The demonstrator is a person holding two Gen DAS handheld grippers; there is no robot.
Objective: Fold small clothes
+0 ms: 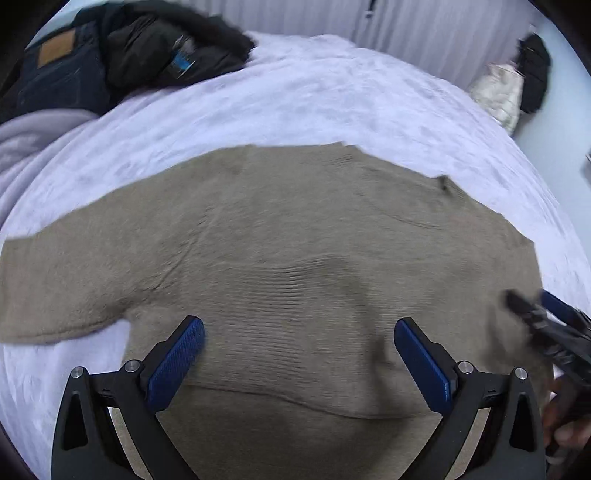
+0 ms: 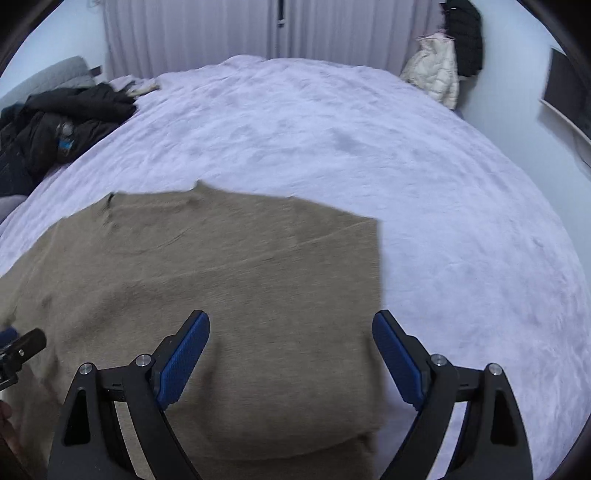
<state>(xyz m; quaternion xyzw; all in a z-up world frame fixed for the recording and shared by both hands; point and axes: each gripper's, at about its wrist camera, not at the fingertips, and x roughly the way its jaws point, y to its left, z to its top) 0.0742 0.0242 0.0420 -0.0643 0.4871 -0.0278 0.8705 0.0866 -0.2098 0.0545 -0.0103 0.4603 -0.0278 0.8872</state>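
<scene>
looking down over the bed, i see the tan knit sweater spread flat on the pale lilac cover, filling the lower centre of the left wrist view, one sleeve reaching to the left edge of the frame. my left gripper hovers above it at the bottom, its blue-padded fingers spread wide with nothing between them. in the right wrist view my right gripper sits at the bottom centre, fingers equally wide apart and holding nothing, straddling the sweater's straight right edge, bare cover under the right finger. dark clothes lie heaped in the upper left of the frame, and a cream puffer jacket hangs against the wall at the upper right, before the curtains. both views are slightly blurred.
</scene>
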